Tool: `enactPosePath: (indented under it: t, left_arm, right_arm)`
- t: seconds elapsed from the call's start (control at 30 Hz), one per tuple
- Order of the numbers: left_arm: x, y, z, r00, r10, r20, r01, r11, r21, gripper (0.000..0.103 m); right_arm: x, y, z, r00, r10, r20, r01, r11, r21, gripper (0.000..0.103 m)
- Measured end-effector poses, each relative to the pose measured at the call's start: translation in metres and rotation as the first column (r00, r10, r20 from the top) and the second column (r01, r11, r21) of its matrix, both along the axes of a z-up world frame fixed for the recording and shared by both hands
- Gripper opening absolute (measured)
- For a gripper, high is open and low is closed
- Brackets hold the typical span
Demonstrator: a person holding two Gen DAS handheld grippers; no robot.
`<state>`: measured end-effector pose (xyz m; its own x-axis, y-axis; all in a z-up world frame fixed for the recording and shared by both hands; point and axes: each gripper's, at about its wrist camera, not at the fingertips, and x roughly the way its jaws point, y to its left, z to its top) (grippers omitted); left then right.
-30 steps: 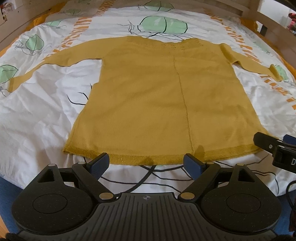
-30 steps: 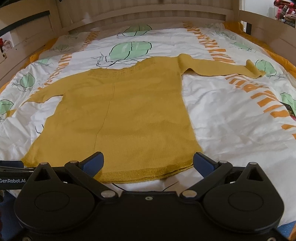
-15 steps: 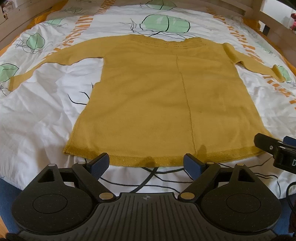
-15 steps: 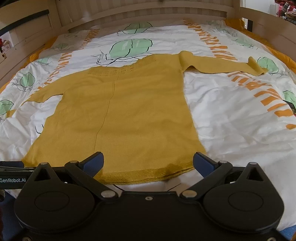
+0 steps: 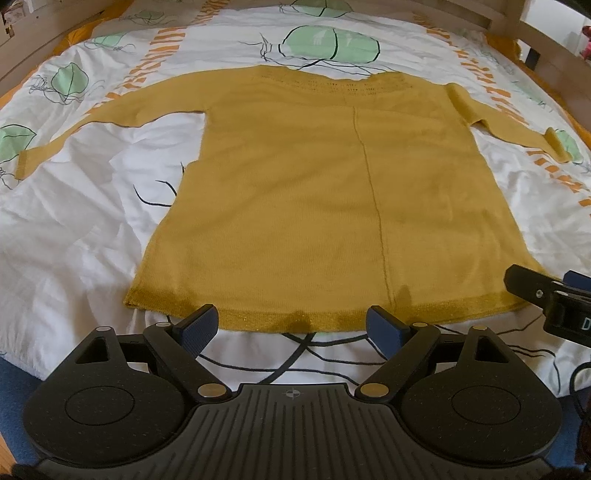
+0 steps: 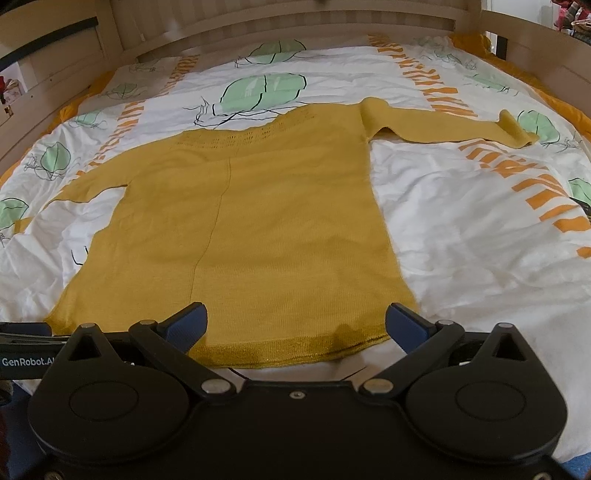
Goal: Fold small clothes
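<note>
A mustard-yellow knit sweater (image 5: pixel 332 206) lies flat on the bed, hem toward me, both sleeves spread out to the sides; it also shows in the right wrist view (image 6: pixel 258 229). My left gripper (image 5: pixel 291 326) is open and empty, its blue fingertips just above the hem's left-middle part. My right gripper (image 6: pixel 295 325) is open and empty over the hem's right part. The right gripper's finger (image 5: pixel 539 295) shows at the right edge of the left wrist view, near the hem's right corner.
The sweater lies on a white duvet (image 6: pixel 461 229) with green leaf and orange stripe prints. A wooden bed frame (image 6: pixel 280 18) runs along the far side and both sides. A blue edge (image 5: pixel 14 373) shows below the duvet near me.
Both grippers have moved slightly forward toward the sweater's hem. Both stay open and the sweater has not moved.
</note>
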<state>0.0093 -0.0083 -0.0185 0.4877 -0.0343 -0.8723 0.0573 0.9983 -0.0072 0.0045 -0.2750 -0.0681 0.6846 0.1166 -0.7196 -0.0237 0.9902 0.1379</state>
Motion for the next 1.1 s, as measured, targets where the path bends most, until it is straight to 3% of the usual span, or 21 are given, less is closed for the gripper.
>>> enactPosePath:
  t: [0.43,0.7,1.1]
  left_arm:
    - [0.010,0.001,-0.007,0.999,0.009,-0.034,-0.010,1.000,-0.012,0.087]
    - [0.030,0.006,-0.010,0.999,0.016,-0.047,-0.018,0.999,-0.029,0.087]
    - [0.091,0.007,0.002,0.995,0.016,0.101,-0.014,1.000,-0.023,0.087]
  right_arm:
    - [0.010,0.000,-0.006,0.999,0.002,-0.034,-0.002,1.000,0.004,0.102]
    - [0.030,-0.004,-0.013,0.997,0.022,-0.070,-0.017,0.997,0.071,0.102]
    - [0.085,-0.030,0.000,1.000,0.016,-0.003,-0.016,0.998,0.068,0.102]
